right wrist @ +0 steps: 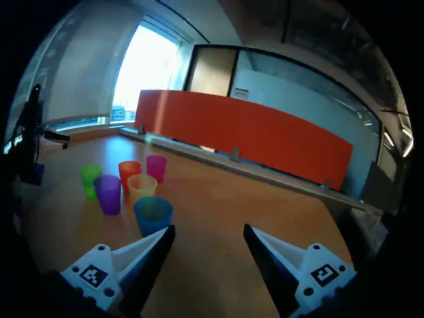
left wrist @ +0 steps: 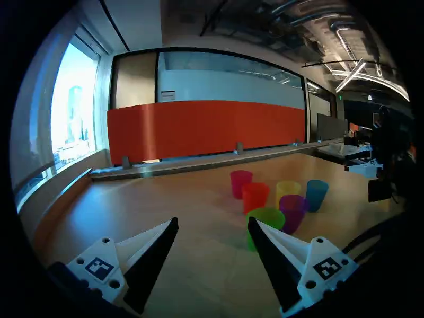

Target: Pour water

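Several plastic cups stand grouped on a wooden table (left wrist: 175, 212). In the left gripper view the green cup (left wrist: 264, 223) is nearest, just behind the right fingertip, with purple (left wrist: 292, 209), orange (left wrist: 255, 196), pink (left wrist: 240, 182), yellow (left wrist: 287, 190) and blue (left wrist: 316, 193) cups beyond. My left gripper (left wrist: 212, 227) is open and holds nothing. In the right gripper view the blue cup (right wrist: 152, 213) is nearest, by the left fingertip, then yellow (right wrist: 141, 187), purple (right wrist: 108, 193), orange (right wrist: 129, 173), pink (right wrist: 156, 167) and green (right wrist: 90, 177). My right gripper (right wrist: 208, 233) is open, nothing between its fingers.
An orange partition (left wrist: 206, 127) runs along the table's far edge (right wrist: 254, 138). A bright window (left wrist: 71, 119) lies to one side. A dark stand (right wrist: 29, 138) rises at the left of the right gripper view. Dark equipment (left wrist: 384, 159) stands past the cups.
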Motion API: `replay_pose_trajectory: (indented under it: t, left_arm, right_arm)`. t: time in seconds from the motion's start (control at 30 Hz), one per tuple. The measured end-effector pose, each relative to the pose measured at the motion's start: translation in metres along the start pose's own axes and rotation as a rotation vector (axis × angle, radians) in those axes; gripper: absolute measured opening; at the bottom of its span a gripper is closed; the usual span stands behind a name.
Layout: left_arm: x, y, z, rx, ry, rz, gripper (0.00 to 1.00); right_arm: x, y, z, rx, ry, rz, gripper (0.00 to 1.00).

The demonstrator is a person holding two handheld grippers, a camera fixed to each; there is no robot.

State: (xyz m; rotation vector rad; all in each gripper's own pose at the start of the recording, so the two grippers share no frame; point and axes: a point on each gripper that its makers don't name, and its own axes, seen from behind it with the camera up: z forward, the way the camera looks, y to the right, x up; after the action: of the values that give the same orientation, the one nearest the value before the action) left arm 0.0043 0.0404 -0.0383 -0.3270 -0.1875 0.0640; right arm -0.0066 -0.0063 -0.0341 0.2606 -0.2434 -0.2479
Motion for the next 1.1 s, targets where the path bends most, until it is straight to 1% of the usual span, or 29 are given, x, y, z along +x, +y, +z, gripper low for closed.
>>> replay_pose_trajectory:
  t: [0.1, 0.27, 0.43, 0.57, 0.77, 0.9, 1.0, 1.1]
  left_arm:
    - [0.007, -0.002, -0.002, 0.028, 0.025, -0.008, 0.98]
    - [0.016, -0.006, -0.004, 0.07, 0.068, -0.039, 0.98]
    - [0.016, -0.008, -0.003, 0.102, 0.094, -0.079, 0.98]
    - [0.014, -0.011, -0.003, 0.126, 0.109, -0.096, 0.98]
    - [0.019, -0.02, -0.005, 0.184, 0.14, -0.105, 0.98]
    - [0.022, -0.025, -0.006, 0.218, 0.159, -0.11, 0.98]
    - [0.022, -0.028, -0.006, 0.24, 0.17, -0.101, 0.98]
    - [0.02, -0.032, -0.007, 0.267, 0.175, -0.084, 0.98]
  right_arm:
    - [0.008, 0.007, 0.0, -0.053, 0.04, 0.017, 1.0]
    - [0.022, 0.018, -0.003, -0.139, 0.098, 0.057, 1.0]
    - [0.032, 0.028, -0.009, -0.206, 0.144, 0.097, 1.0]
    - [0.038, 0.036, -0.012, -0.252, 0.167, 0.124, 1.0]
    - [0.049, 0.047, -0.017, -0.298, 0.2, 0.147, 1.0]
    - [0.055, 0.051, -0.02, -0.31, 0.207, 0.167, 1.0]
    - [0.055, 0.049, -0.021, -0.312, 0.209, 0.179, 1.0]
    - [0.051, 0.052, -0.022, -0.338, 0.199, 0.183, 1.0]
